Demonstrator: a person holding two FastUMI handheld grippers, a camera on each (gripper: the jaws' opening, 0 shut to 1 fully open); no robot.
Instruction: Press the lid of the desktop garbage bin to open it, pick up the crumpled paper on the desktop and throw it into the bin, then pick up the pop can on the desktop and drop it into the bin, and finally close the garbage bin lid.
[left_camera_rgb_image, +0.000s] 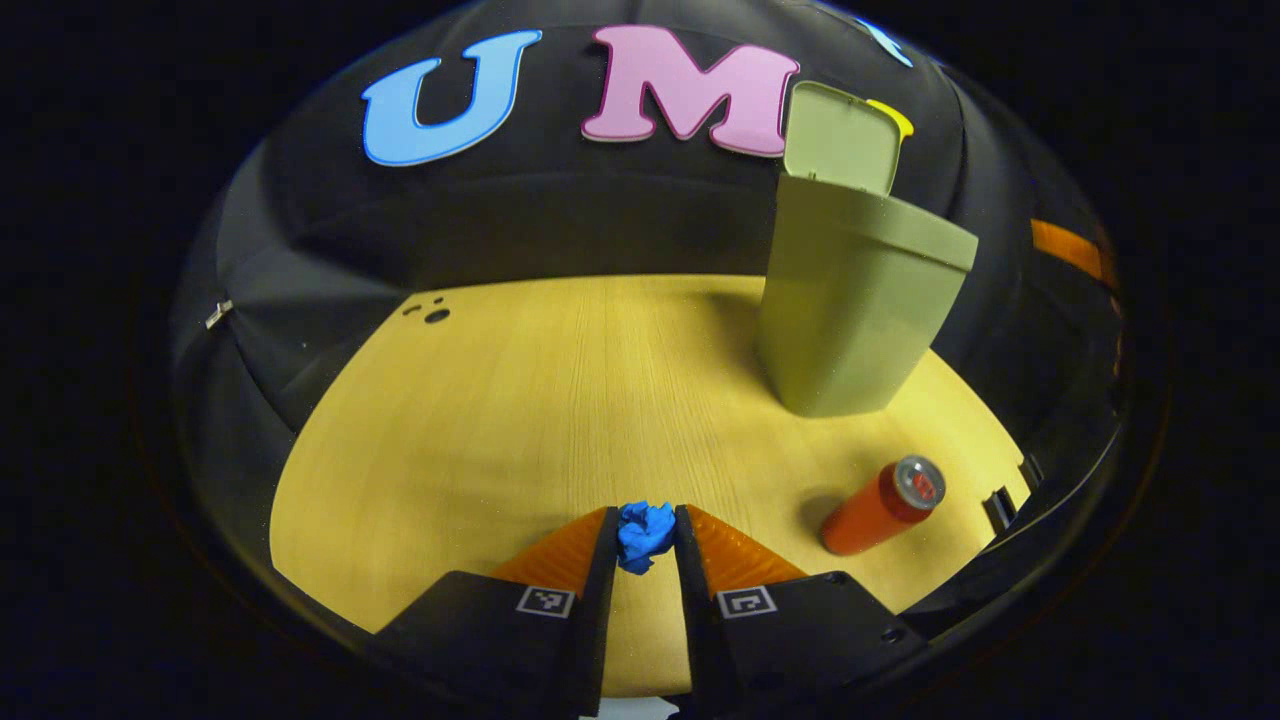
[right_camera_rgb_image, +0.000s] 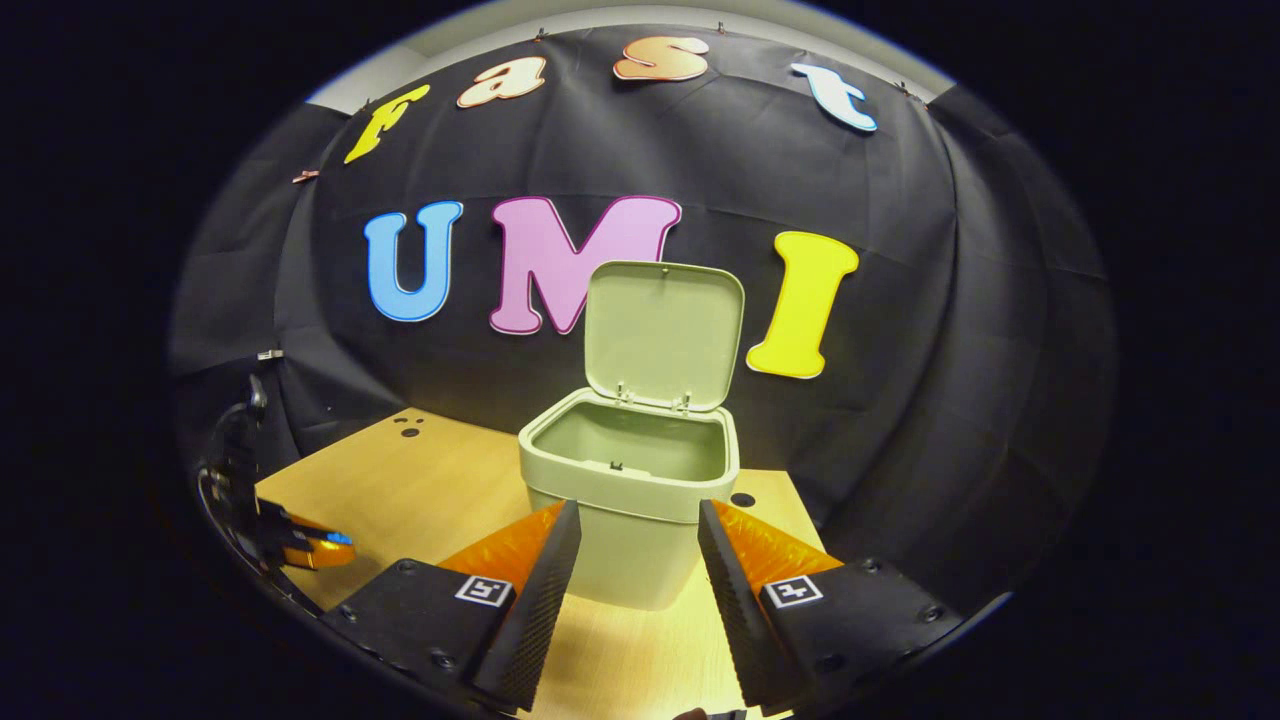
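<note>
A blue crumpled paper (left_camera_rgb_image: 645, 540) sits between the fingertips of my left gripper (left_camera_rgb_image: 645, 515), and both fingers press on its sides, low over the wooden table (left_camera_rgb_image: 480, 420). The green bin (left_camera_rgb_image: 855, 300) stands ahead to the right with its lid (left_camera_rgb_image: 843, 140) raised. A red pop can (left_camera_rgb_image: 880, 505) lies on its side to the right of that gripper. In the right gripper view, my right gripper (right_camera_rgb_image: 637, 520) is open just in front of the bin (right_camera_rgb_image: 630, 545), whose lid (right_camera_rgb_image: 665, 335) stands upright. Far left there, the left gripper (right_camera_rgb_image: 300, 545) shows with a bit of blue at its tip.
Small dark holes (left_camera_rgb_image: 437, 315) mark the table's far left corner, and another hole (right_camera_rgb_image: 742, 499) lies beside the bin. The black cloth wall runs close behind the bin. Bare tabletop stretches between the left gripper and the bin.
</note>
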